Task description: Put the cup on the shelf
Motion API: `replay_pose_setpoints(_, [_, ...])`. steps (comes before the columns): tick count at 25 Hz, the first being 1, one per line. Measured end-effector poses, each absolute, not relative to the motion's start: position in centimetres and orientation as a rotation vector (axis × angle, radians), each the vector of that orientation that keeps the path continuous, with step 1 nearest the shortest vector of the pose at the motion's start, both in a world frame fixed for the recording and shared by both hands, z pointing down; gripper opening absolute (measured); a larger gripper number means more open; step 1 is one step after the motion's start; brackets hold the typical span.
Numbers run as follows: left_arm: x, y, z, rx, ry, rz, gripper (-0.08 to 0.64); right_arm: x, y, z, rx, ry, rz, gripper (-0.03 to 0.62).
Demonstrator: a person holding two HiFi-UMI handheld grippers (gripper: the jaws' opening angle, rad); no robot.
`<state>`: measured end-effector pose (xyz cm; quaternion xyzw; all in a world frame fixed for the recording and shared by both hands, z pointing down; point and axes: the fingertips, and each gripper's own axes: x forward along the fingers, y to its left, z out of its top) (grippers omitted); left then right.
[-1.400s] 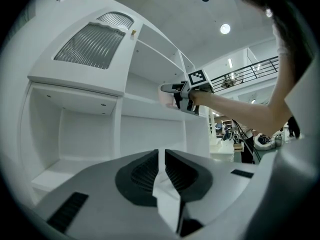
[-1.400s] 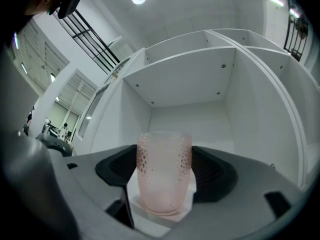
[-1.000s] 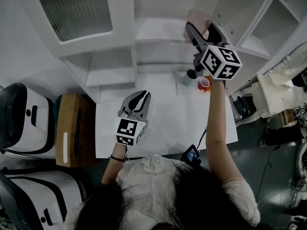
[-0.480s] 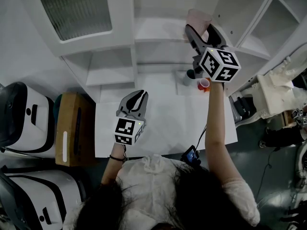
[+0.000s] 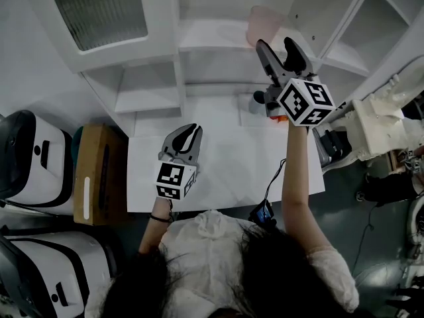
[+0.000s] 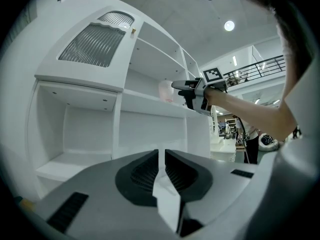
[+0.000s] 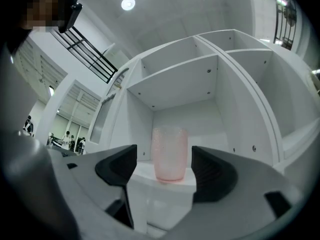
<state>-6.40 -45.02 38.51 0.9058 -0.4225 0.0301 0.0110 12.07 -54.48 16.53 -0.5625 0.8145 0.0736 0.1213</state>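
Note:
A translucent pink cup [image 7: 170,154] stands upright near the front edge of a shelf [image 7: 150,173] in the white shelf unit. In the head view the cup [image 5: 263,22] is at the top, just beyond my right gripper [image 5: 277,45]. That gripper [image 7: 164,165] is open, with its jaws wide on either side of the cup and short of it, touching nothing. My left gripper [image 5: 187,130] hovers low over the white table [image 5: 225,171]; it [image 6: 161,156] is shut and empty. The left gripper view also shows the cup [image 6: 166,90] and the right gripper [image 6: 186,86] beside it.
The shelf unit [image 5: 159,78] has several open compartments behind the table. A dark small object [image 5: 258,98] sits at the table's back edge. A brown cardboard box [image 5: 93,174] and white machines [image 5: 30,158] stand to the left, and more white equipment [image 5: 374,128] to the right.
My right gripper has drawn back from the cup, which now stands free on the shelf beyond its jaws. The left gripper has hardly moved.

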Motion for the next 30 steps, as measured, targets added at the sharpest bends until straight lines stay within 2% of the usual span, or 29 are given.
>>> replay_pose_setpoints(10, [-4.7, -41.9, 38.6, 2.81, -1.335, 0.096, 0.052, 10.3, -49.4, 20.5, -1.551, 2.505, 0.181, 0.325])
replay_pose_setpoints(25, [-1.7, -35.5, 40.3, 2.768, -1.35, 0.148, 0.052, 9.0, -40.7, 31.6, -1.418, 2.673, -0.117, 0.321])
replay_pose_setpoints(27, [-1.1, -34.4, 40.6, 2.759, -1.352, 0.155, 0.052, 9.4, -39.3, 33.1, -1.413, 2.672, -0.165, 0.305])
replay_pose_setpoints(30, [-0.1, -32.6, 41.1, 2.751, -1.349, 0.168, 0.052, 10.2, -36.9, 35.2, -1.415, 2.661, -0.228, 0.244])
